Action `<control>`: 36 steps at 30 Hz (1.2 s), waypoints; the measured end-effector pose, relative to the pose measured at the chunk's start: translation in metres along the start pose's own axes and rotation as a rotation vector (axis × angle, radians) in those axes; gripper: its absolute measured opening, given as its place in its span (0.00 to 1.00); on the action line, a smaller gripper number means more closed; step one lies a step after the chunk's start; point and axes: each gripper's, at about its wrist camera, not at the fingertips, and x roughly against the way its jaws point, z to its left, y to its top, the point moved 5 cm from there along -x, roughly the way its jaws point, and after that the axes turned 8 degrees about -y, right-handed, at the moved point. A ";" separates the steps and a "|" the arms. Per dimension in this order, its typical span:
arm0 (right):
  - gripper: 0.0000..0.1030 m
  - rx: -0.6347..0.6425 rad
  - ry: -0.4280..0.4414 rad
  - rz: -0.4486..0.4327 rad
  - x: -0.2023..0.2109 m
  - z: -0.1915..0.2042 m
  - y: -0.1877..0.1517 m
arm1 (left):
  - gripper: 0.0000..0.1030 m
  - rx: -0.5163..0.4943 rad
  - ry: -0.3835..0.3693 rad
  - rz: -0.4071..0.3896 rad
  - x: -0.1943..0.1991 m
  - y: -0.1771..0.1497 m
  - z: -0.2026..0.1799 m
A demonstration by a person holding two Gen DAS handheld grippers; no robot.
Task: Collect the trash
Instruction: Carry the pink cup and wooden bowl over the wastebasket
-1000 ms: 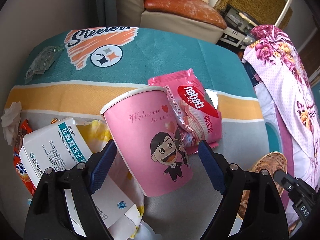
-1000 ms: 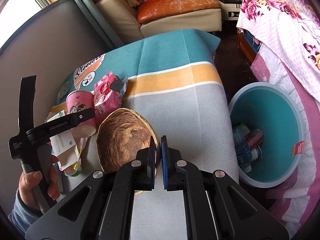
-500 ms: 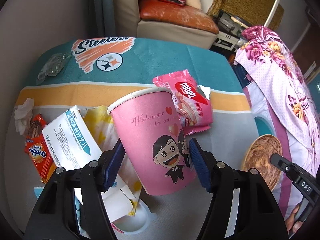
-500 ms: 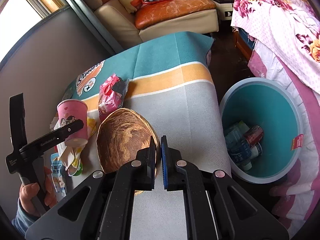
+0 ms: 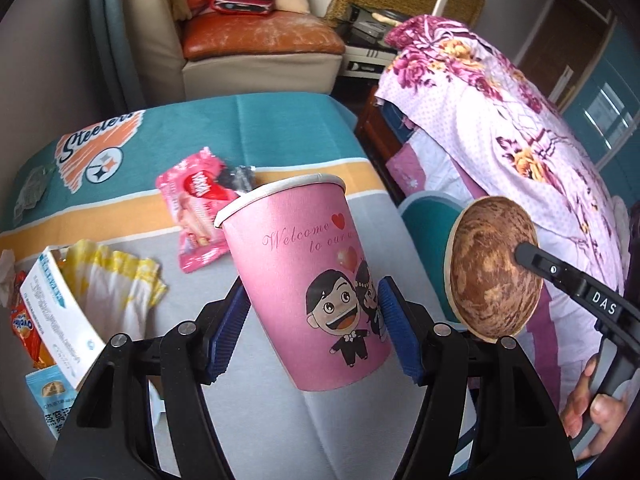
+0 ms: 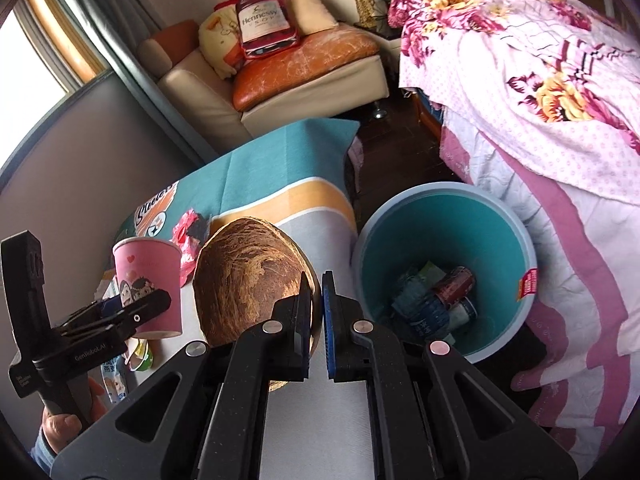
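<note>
A: Starting on the left, what has changed?

B: The left gripper [image 5: 314, 316] has its jaws pinching the pink paper cup [image 5: 308, 280], which now hangs tilted above the striped tablecloth [image 5: 280, 136]. A second ago the cup stood on the cloth with the pads spread around it.

A: And the litter left behind?

B: The pink wafer wrapper [image 5: 196, 204] and white medicine box [image 5: 56, 316] lie on the cloth at far left.

A: The right side?

B: The right gripper [image 6: 316, 312], jaws pressed together on the rim of the brown paper plate [image 6: 248, 276], has carried it off the table toward the teal bin [image 6: 444, 208]. Both pieces look ready for dropping in.
</note>
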 end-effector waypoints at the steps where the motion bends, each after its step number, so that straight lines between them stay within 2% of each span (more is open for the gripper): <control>1: 0.05 -0.009 -0.009 -0.008 0.003 -0.008 0.002 | 0.64 -0.015 -0.012 0.009 -0.006 0.001 -0.010; 9: 0.05 -0.102 -0.093 -0.070 0.020 -0.079 0.014 | 0.65 -0.131 -0.075 0.094 -0.059 0.004 -0.082; 17: 0.06 -0.145 -0.176 -0.051 0.007 -0.127 0.012 | 0.65 -0.201 -0.084 0.167 -0.109 0.004 -0.125; 23: 0.06 -0.165 -0.199 -0.026 -0.009 -0.146 0.012 | 0.65 -0.219 -0.091 0.207 -0.137 0.003 -0.135; 29: 0.06 -0.155 -0.217 -0.008 -0.021 -0.148 0.014 | 0.66 -0.214 -0.098 0.222 -0.153 0.004 -0.136; 36: 0.06 -0.139 -0.233 -0.002 -0.026 -0.144 0.018 | 0.68 -0.185 -0.096 0.216 -0.155 0.006 -0.127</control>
